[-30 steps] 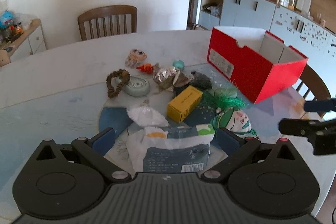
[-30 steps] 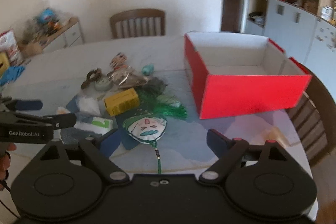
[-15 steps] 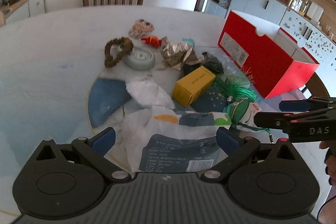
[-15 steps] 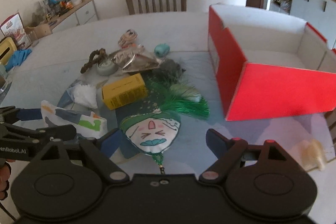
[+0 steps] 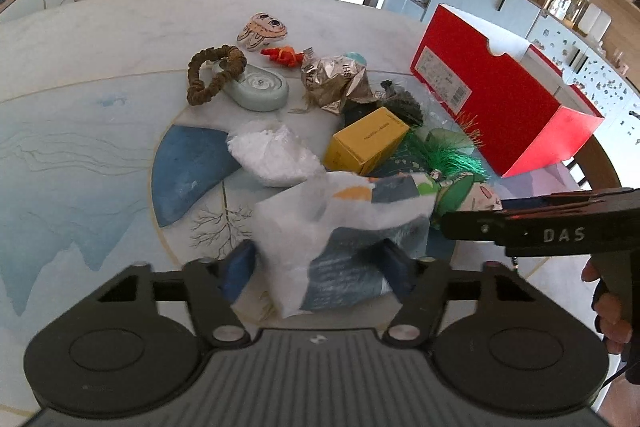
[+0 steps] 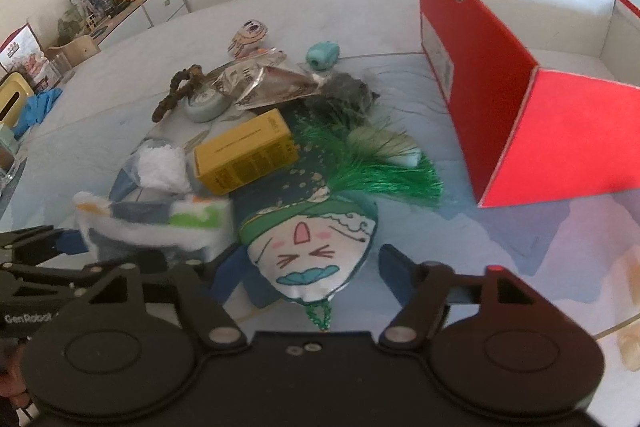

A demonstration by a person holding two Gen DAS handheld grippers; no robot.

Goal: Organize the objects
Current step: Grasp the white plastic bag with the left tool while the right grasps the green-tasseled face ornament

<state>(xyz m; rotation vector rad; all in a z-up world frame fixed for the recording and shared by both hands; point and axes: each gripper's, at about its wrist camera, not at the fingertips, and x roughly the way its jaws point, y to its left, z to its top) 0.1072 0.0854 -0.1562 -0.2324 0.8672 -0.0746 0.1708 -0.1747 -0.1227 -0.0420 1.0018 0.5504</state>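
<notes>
Objects are lying in a heap mid-table (image 5: pixel 80 75), beside the open red box (image 5: pixel 516 115), which is sitting at the heap's right edge. Pouch (image 5: pixel 348 223), white with blue and green print, is sitting crumpled at the heap's near end, between the closing jaws of the left gripper (image 5: pixel 318 267); pads are looking close to its sides but contact is blurred, can't tell grip. Face plush (image 6: pixel 310 251) with green tassel is lying just right of the pouch, between the closing jaws of the right gripper (image 6: pixel 308 273); one pad is touching or nearly touching it, the other is standing clear. Yellow carton (image 6: pixel 246 157) is resting behind both, white wad (image 6: pixel 162 167) to its left. Foil wrapper (image 5: pixel 336 83), grey dish (image 5: pixel 260 93) and brown scrunchie (image 5: pixel 214 73) are sitting farther back. Small orange toy (image 5: pixel 284 55) is lying near the far edge.
</notes>
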